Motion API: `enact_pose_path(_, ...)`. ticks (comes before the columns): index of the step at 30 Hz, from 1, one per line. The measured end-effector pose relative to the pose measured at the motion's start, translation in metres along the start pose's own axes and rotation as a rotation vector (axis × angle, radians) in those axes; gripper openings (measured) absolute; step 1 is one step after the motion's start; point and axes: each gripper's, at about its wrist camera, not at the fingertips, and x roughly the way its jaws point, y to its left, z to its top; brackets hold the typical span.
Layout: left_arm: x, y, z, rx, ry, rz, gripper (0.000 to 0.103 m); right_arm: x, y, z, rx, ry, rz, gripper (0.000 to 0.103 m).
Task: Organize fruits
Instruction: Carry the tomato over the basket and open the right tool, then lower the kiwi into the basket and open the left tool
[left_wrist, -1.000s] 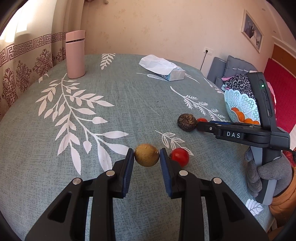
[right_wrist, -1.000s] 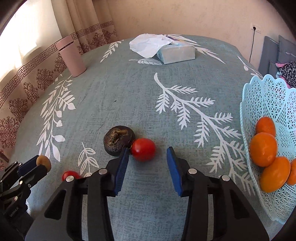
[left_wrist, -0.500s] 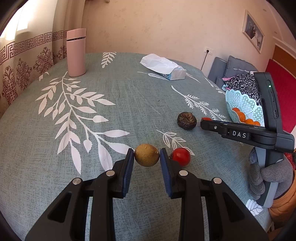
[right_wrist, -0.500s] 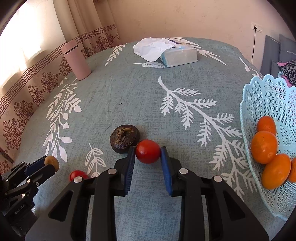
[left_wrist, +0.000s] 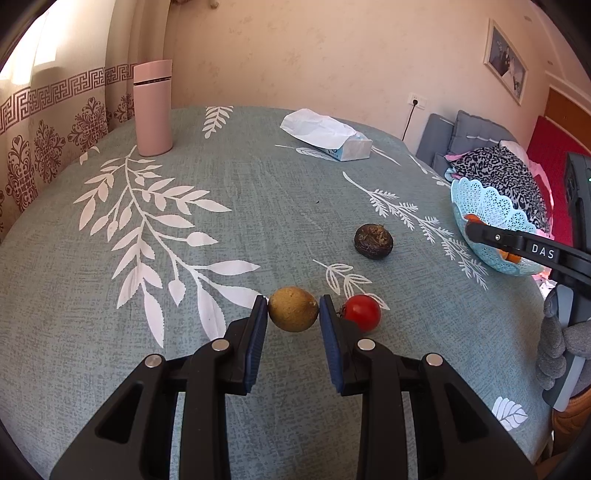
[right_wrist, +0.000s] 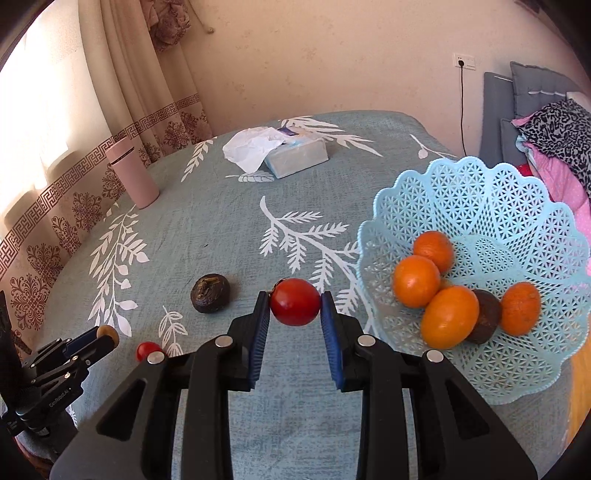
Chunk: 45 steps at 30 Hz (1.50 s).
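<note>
The left gripper (left_wrist: 293, 309) pinches a yellow-brown fruit (left_wrist: 293, 309) between its blue pads, low over the tablecloth (left_wrist: 236, 206); whether the fruit touches the cloth, I cannot tell. Just beside its right finger lies a small red tomato (left_wrist: 361, 312) on the cloth. Farther away rests a dark brown fruit (left_wrist: 373, 242), well apart from both.

The right gripper (right_wrist: 294, 302) is closed on a second red tomato (right_wrist: 294, 302), which seems to be lifted above the cloth, near the rim of the light blue basket (right_wrist: 480, 192). Inside the basket lie several oranges (right_wrist: 416, 281) and one dark fruit (right_wrist: 487, 315) touching them.

At the far side of the table stand a pink bottle (left_wrist: 152, 108) and a tissue box (right_wrist: 297, 157).
</note>
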Motion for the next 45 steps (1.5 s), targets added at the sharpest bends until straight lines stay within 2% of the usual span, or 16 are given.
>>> enact_pose_path(12,-0.002,-0.009,0.002,0.022,-0.005,0.019,0.029,-0.044,-0.077,-0.007,0.122,-0.117,-0.215,0.030)
enact_pose_path(16,-0.002,-0.019,0.005,0.048,-0.006,0.016,0.029,-0.055,-0.098,-0.015,0.171,-0.164,-0.282,0.048)
enact_pose_path(20,-0.005,-0.034,0.013,0.078,-0.020,0.006,0.029,-0.066,-0.107,-0.023,0.179,-0.243,-0.389,0.051)
enact_pose_path(22,-0.006,-0.042,0.019,0.093,-0.026,-0.007,0.029,-0.072,-0.108,-0.027,0.178,-0.291,-0.438,0.061)
enact_pose_path(28,0.000,-0.080,0.040,0.147,-0.033,-0.081,0.029,-0.087,-0.111,-0.032,0.203,-0.391,-0.460,0.071)
enact_pose_path(37,0.031,-0.150,0.059,0.248,0.010,-0.187,0.029,-0.095,-0.125,-0.038,0.298,-0.425,-0.432,0.076)
enact_pose_path(45,0.059,-0.202,0.075,0.300,0.044,-0.280,0.029,-0.098,-0.128,-0.041,0.329,-0.444,-0.418,0.076)
